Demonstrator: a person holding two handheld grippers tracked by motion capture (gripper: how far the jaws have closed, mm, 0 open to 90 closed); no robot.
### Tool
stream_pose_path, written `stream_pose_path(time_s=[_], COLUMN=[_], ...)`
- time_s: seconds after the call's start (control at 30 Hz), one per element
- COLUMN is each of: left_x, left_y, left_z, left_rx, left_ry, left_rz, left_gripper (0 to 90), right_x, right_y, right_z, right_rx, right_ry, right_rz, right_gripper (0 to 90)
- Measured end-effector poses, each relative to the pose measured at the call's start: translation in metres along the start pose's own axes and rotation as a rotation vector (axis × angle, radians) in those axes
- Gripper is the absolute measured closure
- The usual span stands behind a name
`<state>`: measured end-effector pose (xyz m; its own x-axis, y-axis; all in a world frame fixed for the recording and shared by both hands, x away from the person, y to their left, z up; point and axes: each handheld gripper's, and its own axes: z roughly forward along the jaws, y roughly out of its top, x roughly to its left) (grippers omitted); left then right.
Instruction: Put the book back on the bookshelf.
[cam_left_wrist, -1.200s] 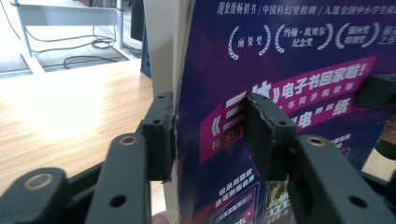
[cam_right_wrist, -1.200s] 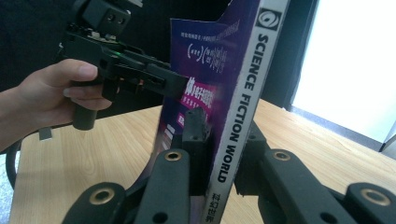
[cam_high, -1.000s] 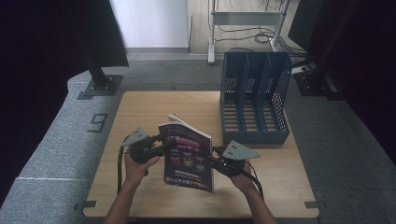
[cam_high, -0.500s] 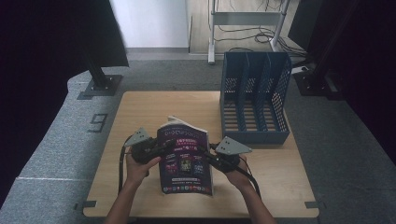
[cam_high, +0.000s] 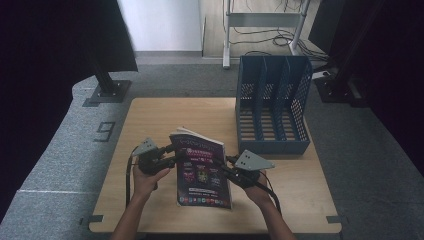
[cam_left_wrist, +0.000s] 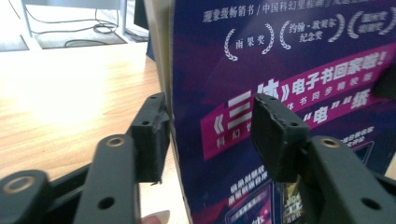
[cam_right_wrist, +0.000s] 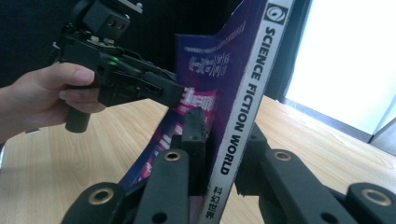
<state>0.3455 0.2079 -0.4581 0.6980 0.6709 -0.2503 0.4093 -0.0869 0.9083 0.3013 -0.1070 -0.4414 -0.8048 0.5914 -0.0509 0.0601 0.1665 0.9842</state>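
Magazine (cam_high: 202, 170) tipped lower, left gripper (cam_high: 170, 154) fingers just opened astride it, right gripper (cam_high: 227, 170) clamping spine.

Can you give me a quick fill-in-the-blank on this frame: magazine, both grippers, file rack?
1. The right gripper is shut on the magazine's ____.
2. The left gripper has just been opening; its jaws stand ____ on either side of the magazine's page edge.
3. The English words printed on the spine are SCIENCE FICTION ____.
4. The blue file rack standing on the table has ____ compartments.

Missing words: spine; open; WORLD; three
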Motion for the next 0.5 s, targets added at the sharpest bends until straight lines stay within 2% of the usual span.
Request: stream_pose_path(time_s=[0.23, 0.27, 0.33, 0.5], left_x=[0.0004, 0.0002, -0.0012, 0.0002], left_y=[0.0009, 0.0011, 0.0016, 0.0024], left_z=[0.0052, 0.0062, 0.0079, 0.0050], left_rx=[0.019, 0.022, 0.028, 0.018], left_ry=[-0.002, -0.010, 0.004, 0.026], left_rz=[0.001, 0.001, 0.013, 0.006], left_gripper=[38.4, 38.4, 39.4, 54.4], right_x=[0.0016, 0.0019, 0.0023, 0.0011], right_y=[-0.0002, -0.0001, -0.0001, -0.0008], right_z=[-0.0008, -0.0004, 0.0008, 0.0010], right_rx=[-0.014, -0.015, -0.014, -0.018], right_ry=[0.014, 0.015, 0.020, 0.023], right_rz=[-0.012, -0.013, -0.015, -0.006], right_gripper=[77.1, 77.2, 77.3, 77.4])
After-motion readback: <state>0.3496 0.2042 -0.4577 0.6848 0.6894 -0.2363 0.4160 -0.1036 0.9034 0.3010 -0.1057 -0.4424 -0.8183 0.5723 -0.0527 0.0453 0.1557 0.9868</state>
